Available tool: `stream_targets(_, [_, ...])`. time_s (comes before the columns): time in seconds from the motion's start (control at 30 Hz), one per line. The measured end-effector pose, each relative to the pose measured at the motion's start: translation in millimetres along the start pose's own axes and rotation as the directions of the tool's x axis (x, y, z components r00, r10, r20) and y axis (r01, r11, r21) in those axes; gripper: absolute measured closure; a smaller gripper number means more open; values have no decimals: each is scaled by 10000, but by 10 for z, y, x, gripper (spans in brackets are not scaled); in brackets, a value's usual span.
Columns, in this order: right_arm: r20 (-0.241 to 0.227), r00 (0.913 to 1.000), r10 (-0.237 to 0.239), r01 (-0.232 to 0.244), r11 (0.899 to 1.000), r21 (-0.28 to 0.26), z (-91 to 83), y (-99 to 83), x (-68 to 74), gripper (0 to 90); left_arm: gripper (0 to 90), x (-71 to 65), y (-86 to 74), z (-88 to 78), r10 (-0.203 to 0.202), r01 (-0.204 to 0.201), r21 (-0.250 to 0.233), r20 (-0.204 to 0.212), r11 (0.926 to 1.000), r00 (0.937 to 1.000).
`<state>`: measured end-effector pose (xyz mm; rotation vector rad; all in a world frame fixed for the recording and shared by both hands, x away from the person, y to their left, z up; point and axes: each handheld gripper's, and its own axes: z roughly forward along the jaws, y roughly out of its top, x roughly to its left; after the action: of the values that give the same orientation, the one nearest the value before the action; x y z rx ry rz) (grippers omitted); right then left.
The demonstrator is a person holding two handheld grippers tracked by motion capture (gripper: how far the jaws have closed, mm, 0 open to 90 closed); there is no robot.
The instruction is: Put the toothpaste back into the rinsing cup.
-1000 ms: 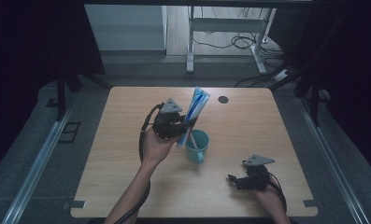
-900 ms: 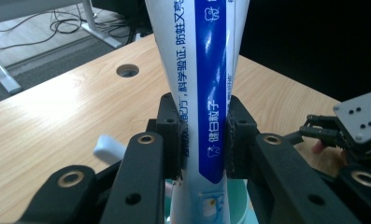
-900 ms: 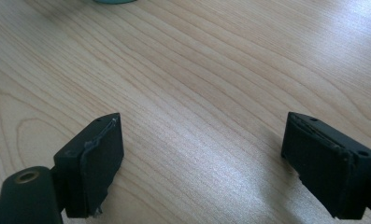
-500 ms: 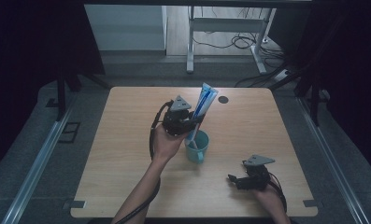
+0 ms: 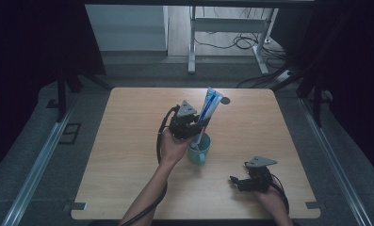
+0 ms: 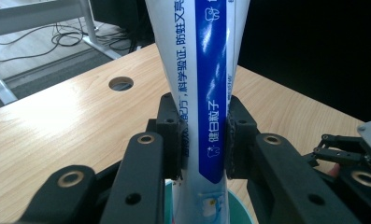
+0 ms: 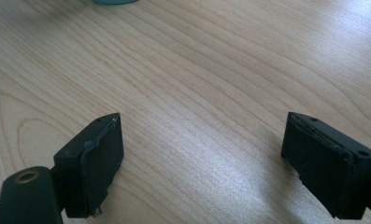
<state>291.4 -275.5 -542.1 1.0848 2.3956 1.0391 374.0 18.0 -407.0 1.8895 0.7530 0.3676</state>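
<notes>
The wooden table (image 5: 128,165) spreads under and around the left gripper (image 5: 199,126). A small round hole (image 5: 226,100) in its top lies just beyond that gripper, near the far edge (in the left gripper view it sits left of the jaws (image 6: 121,83)). Farther beyond, on the floor, stand a white metal frame (image 5: 192,42) and loose black cables (image 5: 241,42). Well to the gripper's left, a metal rail (image 5: 38,160) runs along the floor.

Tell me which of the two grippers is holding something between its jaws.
The left gripper: its jaws clamp the blue and white toothpaste tube above the teal cup. The right gripper has wide-open jaws over bare table.
</notes>
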Motion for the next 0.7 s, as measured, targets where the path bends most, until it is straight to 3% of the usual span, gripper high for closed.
stream_targets(0.7, [15,10000,-15,14,10000,19,1,1,4,127,724,-42,-285,139,-212,211,-47,-147,9998,9997])
